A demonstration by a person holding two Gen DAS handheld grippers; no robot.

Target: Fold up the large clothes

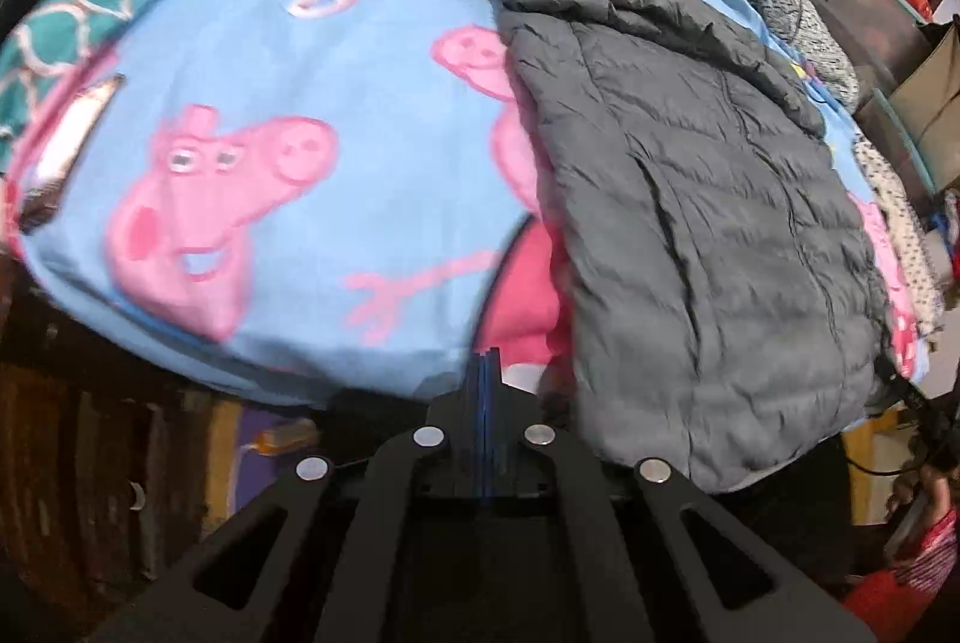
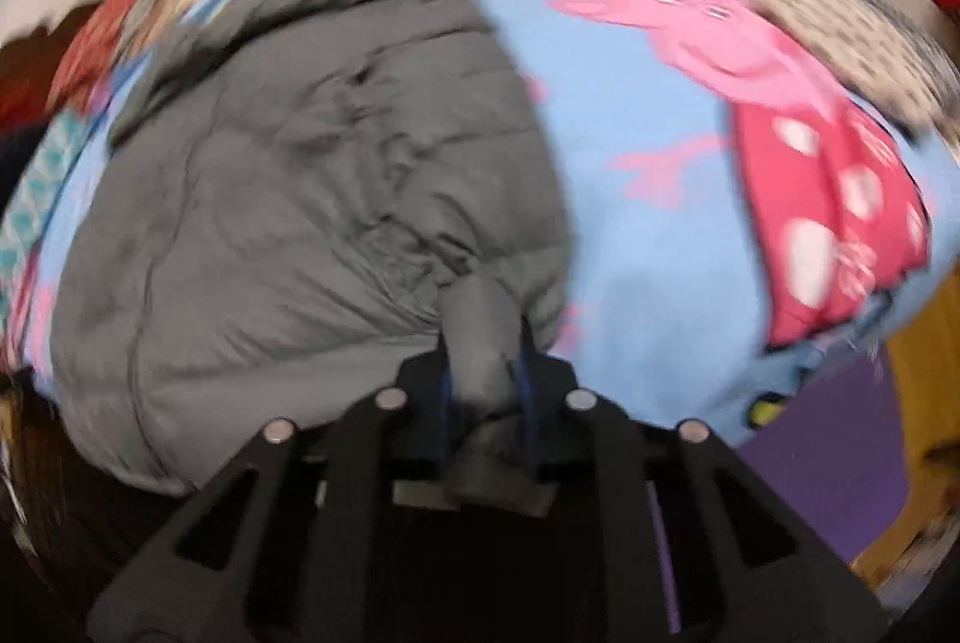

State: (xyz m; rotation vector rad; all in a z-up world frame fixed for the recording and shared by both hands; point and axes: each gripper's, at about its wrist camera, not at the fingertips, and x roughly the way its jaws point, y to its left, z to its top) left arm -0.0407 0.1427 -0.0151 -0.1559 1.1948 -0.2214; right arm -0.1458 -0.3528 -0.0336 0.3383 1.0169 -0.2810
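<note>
A grey quilted jacket (image 1: 708, 223) lies folded lengthwise on a blue blanket (image 1: 360, 31) printed with pink cartoon pigs. In the left wrist view my left gripper (image 1: 486, 361) is shut with nothing between its fingers, just left of the jacket's near corner, over the blanket's front edge. In the right wrist view the jacket (image 2: 312, 175) fills the left half of the picture. My right gripper (image 2: 483, 349) is shut on a bunched fold of the jacket's near edge, which bulges up between the two fingers.
The blanket (image 2: 648, 199) covers a bed. A teal patterned cloth (image 1: 96, 1) lies at the bed's left side, and red and grey speckled bedding (image 1: 798, 13) lies along the far side. Dark wooden furniture (image 1: 78, 463) and a purple surface (image 2: 828, 463) sit below the front edge.
</note>
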